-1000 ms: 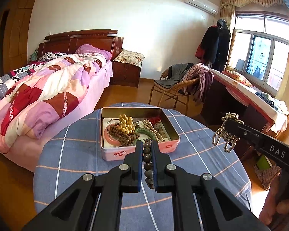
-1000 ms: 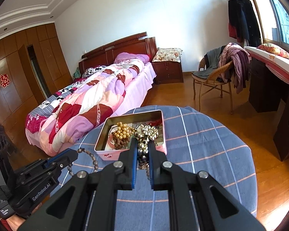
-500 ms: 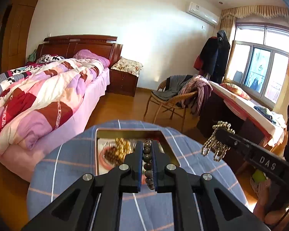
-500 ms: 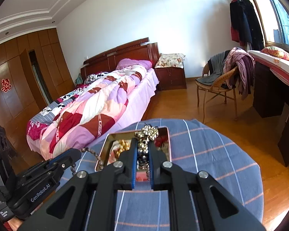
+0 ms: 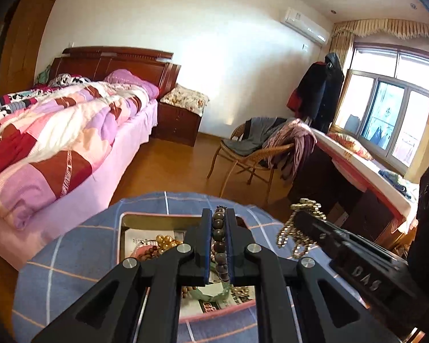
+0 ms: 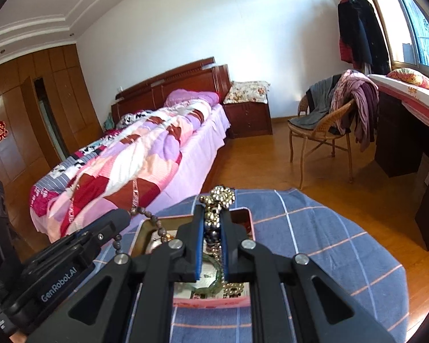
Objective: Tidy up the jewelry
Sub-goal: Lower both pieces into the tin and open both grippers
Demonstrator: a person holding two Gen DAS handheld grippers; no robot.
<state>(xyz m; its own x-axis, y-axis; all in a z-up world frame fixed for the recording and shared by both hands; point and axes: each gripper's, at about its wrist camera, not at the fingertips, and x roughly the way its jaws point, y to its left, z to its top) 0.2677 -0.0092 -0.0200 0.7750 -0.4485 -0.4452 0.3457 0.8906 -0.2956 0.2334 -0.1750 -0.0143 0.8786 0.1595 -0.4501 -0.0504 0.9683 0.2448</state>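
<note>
A pink tin box (image 5: 123, 223) (image 6: 250, 223) sits on the round blue checked table (image 5: 71, 257) (image 6: 314, 228) with gold beads (image 5: 166, 241), brown beads and a green bangle (image 5: 211, 293) inside. My left gripper (image 5: 218, 220) is shut on a dark brown bead bracelet (image 5: 218, 243) and holds it over the box. My right gripper (image 6: 213, 217) is shut on a gold-and-pearl bracelet (image 6: 218, 197), also over the box; it shows at the right in the left wrist view (image 5: 297, 228).
A bed with a patchwork quilt (image 5: 57, 131) stands left of the table. A wicker chair with clothes (image 6: 329, 123) and a dark desk (image 6: 400, 131) stand to the right. The wooden floor (image 6: 257, 157) lies beyond the table.
Both grippers have moved forward over the box, each still holding its bracelet. The box now lies under the fingers in both views.
</note>
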